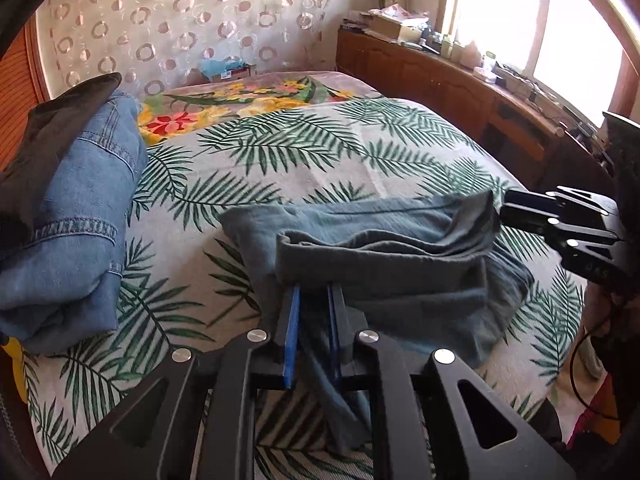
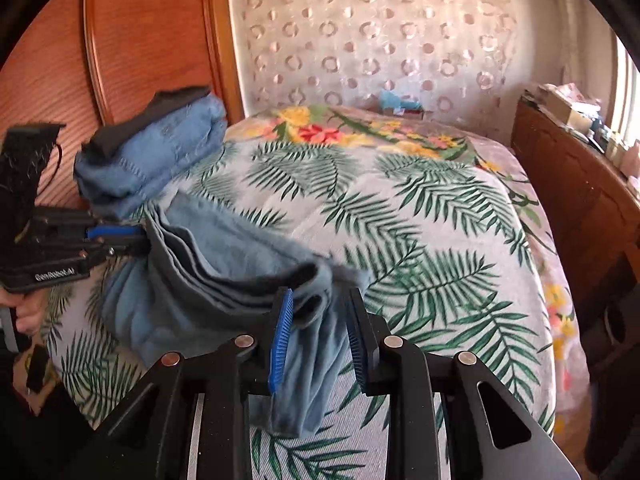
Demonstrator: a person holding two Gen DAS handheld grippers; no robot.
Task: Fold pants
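Blue-grey pants (image 1: 384, 256) lie folded in several layers on the palm-leaf bedspread (image 1: 280, 152). My left gripper (image 1: 316, 292) is shut on the near edge of the fold, cloth between its blue pads. In the right wrist view the same pants (image 2: 224, 280) sag between both grippers. My right gripper (image 2: 320, 304) has its jaws partly apart, with the pants' edge lying between the pads and hanging down. The right gripper also shows in the left wrist view (image 1: 508, 212) at the pants' far right corner. The left gripper shows in the right wrist view (image 2: 136, 236) pinching the left edge.
A stack of folded blue jeans (image 1: 76, 220) with a dark garment on top sits at the bed's left, also in the right wrist view (image 2: 160, 148). A wooden cabinet (image 1: 460, 84) cluttered with items runs along the right. A wooden headboard panel (image 2: 132, 40) stands left.
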